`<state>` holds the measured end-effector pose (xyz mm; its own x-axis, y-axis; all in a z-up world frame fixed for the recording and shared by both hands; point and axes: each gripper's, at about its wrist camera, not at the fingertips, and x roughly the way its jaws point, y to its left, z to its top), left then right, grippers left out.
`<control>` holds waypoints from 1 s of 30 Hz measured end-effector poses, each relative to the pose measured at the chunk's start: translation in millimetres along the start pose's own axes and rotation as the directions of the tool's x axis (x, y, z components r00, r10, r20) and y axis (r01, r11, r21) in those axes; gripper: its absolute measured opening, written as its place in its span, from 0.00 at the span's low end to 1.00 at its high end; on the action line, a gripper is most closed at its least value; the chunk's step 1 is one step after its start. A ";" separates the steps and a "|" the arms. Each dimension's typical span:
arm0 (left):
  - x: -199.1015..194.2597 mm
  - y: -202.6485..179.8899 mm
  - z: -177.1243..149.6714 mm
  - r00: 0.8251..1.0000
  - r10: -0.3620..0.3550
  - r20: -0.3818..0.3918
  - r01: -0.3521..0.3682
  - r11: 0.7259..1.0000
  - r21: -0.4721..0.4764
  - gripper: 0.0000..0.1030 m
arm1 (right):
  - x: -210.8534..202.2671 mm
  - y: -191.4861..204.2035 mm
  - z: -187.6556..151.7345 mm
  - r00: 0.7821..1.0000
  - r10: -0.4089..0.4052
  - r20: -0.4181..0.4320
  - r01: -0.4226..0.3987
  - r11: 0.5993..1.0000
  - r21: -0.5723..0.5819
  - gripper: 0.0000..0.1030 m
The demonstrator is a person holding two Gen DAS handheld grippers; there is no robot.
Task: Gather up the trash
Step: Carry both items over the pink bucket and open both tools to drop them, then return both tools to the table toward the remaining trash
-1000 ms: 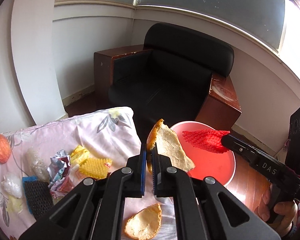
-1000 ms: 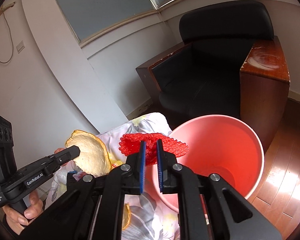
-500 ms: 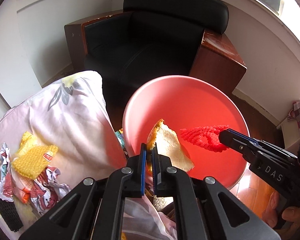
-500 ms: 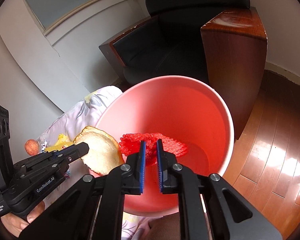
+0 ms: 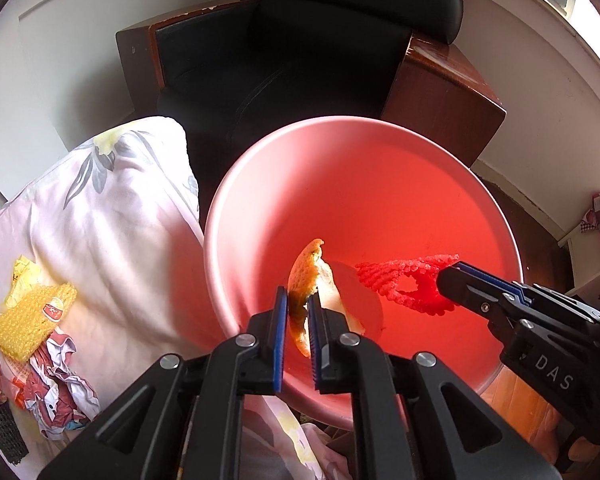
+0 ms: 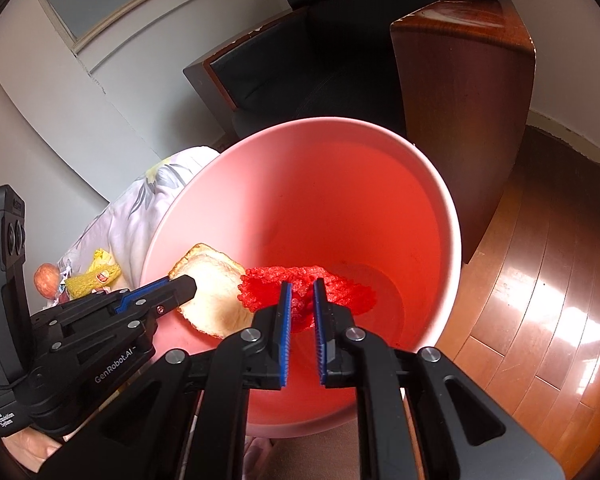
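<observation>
From the left wrist, the left tool (image 5: 300, 312), jaws opening, has the curved orange-and-white fruit peel (image 5: 314, 280) between its pads over the round pink plastic bin (image 5: 260, 168); the bin's near rim is hidden behind the tool. From the right wrist, the right tool (image 6: 300, 300) pinches the red foam fruit net (image 6: 308, 284) inside the bin, whose bottom is hard to make out.
</observation>
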<state>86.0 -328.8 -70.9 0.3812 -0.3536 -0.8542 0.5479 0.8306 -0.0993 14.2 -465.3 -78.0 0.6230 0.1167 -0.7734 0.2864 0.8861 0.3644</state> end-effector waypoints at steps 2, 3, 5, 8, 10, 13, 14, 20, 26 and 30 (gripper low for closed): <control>-2.2 0.4 -0.1 1.000 -0.002 0.006 0.002 1.000 0.001 0.12 | -0.1 1.2 0.2 1.000 -0.002 0.002 0.002 1.000 -0.004 0.11; -3.8 0.5 -0.2 1.000 0.000 0.011 0.000 1.000 0.002 0.13 | -0.1 1.5 0.0 1.000 -0.004 0.002 0.004 1.000 -0.003 0.15; -9.5 1.8 -0.1 1.000 0.003 0.029 -0.003 1.000 0.006 0.23 | -0.5 2.1 0.1 1.000 -0.005 0.005 0.005 1.000 0.001 0.22; -19.7 3.3 1.5 0.998 0.014 0.069 -0.015 1.000 0.007 0.36 | -2.8 2.9 0.7 1.000 -0.006 0.007 0.006 1.000 0.005 0.31; -27.0 4.9 3.5 0.996 0.011 0.088 -0.011 1.000 0.003 0.36 | -5.9 3.7 1.4 1.000 -0.012 0.011 0.012 1.000 0.001 0.31; -40.1 11.8 4.8 0.993 -0.008 0.114 0.010 1.000 -0.018 0.36 | -11.5 6.0 2.7 1.000 -0.022 0.019 0.022 1.000 -0.008 0.31; -44.7 14.3 5.1 0.992 -0.013 0.124 0.016 1.000 -0.024 0.36 | -13.8 7.6 2.8 0.999 -0.025 0.024 0.025 1.000 -0.011 0.31; -78.9 32.7 0.1 0.983 -0.020 0.184 0.030 0.998 -0.050 0.36 | -29.8 23.6 -1.5 0.995 -0.048 0.088 0.051 0.998 -0.033 0.31; -124.9 57.4 -23.6 0.962 0.042 0.269 -0.037 0.999 -0.024 0.36 | -44.6 64.4 -17.9 0.983 -0.022 0.182 0.040 0.995 -0.097 0.31; -154.9 85.7 -46.0 0.945 0.098 0.311 -0.090 0.995 -0.041 0.36 | -51.0 97.7 -28.8 0.973 0.036 0.229 -0.006 0.991 -0.133 0.31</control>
<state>39.6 -183.0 29.5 0.6461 -0.3865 -0.6581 0.4805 0.8760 -0.0427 -10.5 -371.7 -17.9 0.7829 0.0430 -0.6207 0.1839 0.9371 0.2968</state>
